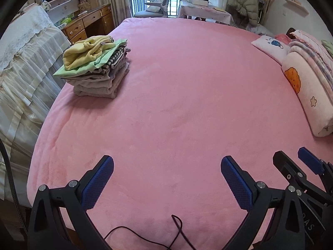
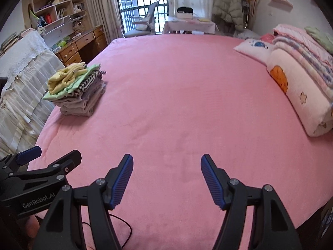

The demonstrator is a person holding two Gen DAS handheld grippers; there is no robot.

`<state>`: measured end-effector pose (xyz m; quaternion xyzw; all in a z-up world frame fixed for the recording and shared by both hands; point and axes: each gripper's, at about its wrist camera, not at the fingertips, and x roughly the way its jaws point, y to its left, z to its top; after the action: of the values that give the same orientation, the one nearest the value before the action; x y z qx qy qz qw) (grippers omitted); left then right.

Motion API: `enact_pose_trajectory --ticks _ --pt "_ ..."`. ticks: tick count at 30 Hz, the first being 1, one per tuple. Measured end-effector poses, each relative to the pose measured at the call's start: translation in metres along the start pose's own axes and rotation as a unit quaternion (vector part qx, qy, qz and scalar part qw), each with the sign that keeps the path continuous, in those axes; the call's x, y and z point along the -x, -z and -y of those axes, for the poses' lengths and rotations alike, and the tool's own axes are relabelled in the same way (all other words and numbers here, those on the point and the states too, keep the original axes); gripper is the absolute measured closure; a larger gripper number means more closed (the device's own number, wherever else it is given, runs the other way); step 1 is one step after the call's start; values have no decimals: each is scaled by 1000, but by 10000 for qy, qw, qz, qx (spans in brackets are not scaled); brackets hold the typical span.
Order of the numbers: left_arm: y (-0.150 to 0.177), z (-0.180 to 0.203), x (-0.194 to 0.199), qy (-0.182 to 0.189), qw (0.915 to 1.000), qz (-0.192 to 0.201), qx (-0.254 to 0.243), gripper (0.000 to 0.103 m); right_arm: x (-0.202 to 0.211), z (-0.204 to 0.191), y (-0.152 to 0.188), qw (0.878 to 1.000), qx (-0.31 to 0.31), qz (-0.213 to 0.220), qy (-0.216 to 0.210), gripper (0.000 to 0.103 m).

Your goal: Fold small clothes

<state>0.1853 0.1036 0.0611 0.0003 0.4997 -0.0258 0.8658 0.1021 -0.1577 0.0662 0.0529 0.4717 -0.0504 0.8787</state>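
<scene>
A stack of folded small clothes (image 1: 97,66) (image 2: 76,89) sits near the left edge of the pink bed (image 1: 177,104) (image 2: 177,104), with a yellow garment (image 1: 85,54) on top of a green one. My left gripper (image 1: 166,164) hangs open over the near part of the bed, nothing between its blue pads. My right gripper (image 2: 166,162) is open beside it, also with nothing in it. Each gripper shows at the edge of the other's view: right gripper (image 1: 295,160), left gripper (image 2: 54,156). Both are well short of the stack.
A rolled pink quilt (image 1: 308,87) (image 2: 301,87) and a pillow (image 1: 270,45) lie along the right side. A thin dark cord (image 1: 177,229) lies on the bed's near edge. A lace-covered piece of furniture (image 1: 25,62) and a wooden desk (image 1: 89,25) stand left of the bed.
</scene>
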Motion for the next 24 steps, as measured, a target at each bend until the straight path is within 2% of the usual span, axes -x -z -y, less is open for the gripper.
enact_pose_trajectory --ticks 11,16,19,24 --pt "27 -12 5 125 9980 621 -57 1 -9 -10 37 9984 201 515 149 35" --pt "50 -9 14 134 9966 807 -9 1 -6 -4 59 9970 260 687 237 35" --pt "58 -3 27 110 9969 773 -78 1 4 2 67 9975 194 638 246 35" --pt "65 2 55 10 9947 1026 -109 1 35 10 66 9962 88 846 205 35"
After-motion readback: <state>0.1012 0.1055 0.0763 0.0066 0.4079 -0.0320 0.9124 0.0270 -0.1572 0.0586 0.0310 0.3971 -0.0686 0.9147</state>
